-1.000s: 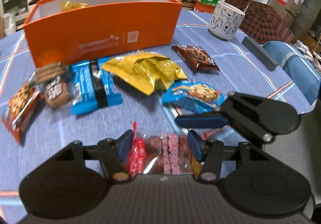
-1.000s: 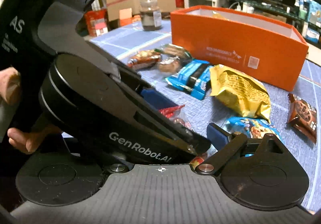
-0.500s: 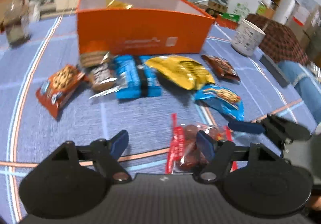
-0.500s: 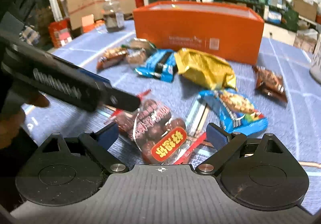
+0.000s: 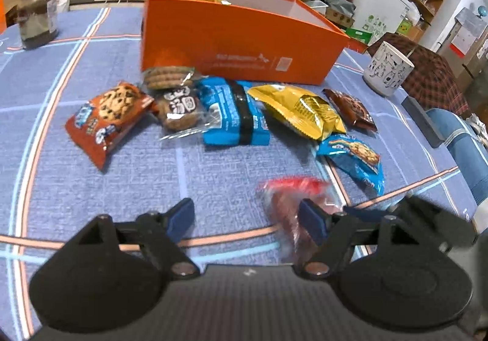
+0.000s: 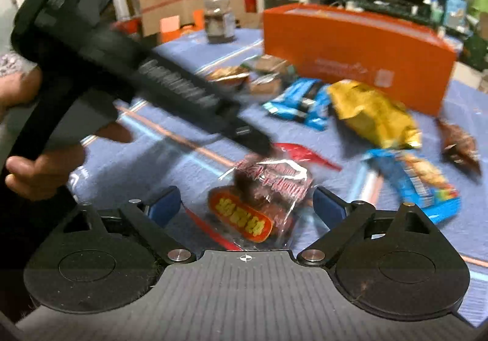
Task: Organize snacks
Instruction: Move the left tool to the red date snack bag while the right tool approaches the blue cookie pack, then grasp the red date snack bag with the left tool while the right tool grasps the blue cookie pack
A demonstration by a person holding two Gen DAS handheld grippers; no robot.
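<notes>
A clear bag of red candies (image 6: 262,197) lies on the blue tablecloth between the fingers of my right gripper (image 6: 247,206). That gripper is open and its pads stand clear of the bag. My left gripper (image 5: 247,217) is opening. The blurred candy bag (image 5: 289,197) sits at its right fingertip (image 5: 311,219), and neither pad presses on it. A hand holds the left gripper's black body (image 6: 170,87) over the bag. Several snack packs lie in a row before the orange box (image 5: 238,45): cookie pack (image 5: 106,115), blue pack (image 5: 235,115), yellow bag (image 5: 302,112).
A glass jar (image 5: 36,20) stands at the far left of the table and a white mug (image 5: 387,69) at the far right. A grey block (image 5: 421,118) lies by the right edge, next to a blue chair (image 5: 463,142). Cluttered shelves and cardboard boxes stand behind.
My left gripper opened and let go of the candy bag, then swung left. My right gripper closed in, and the bag came between its open fingers.
</notes>
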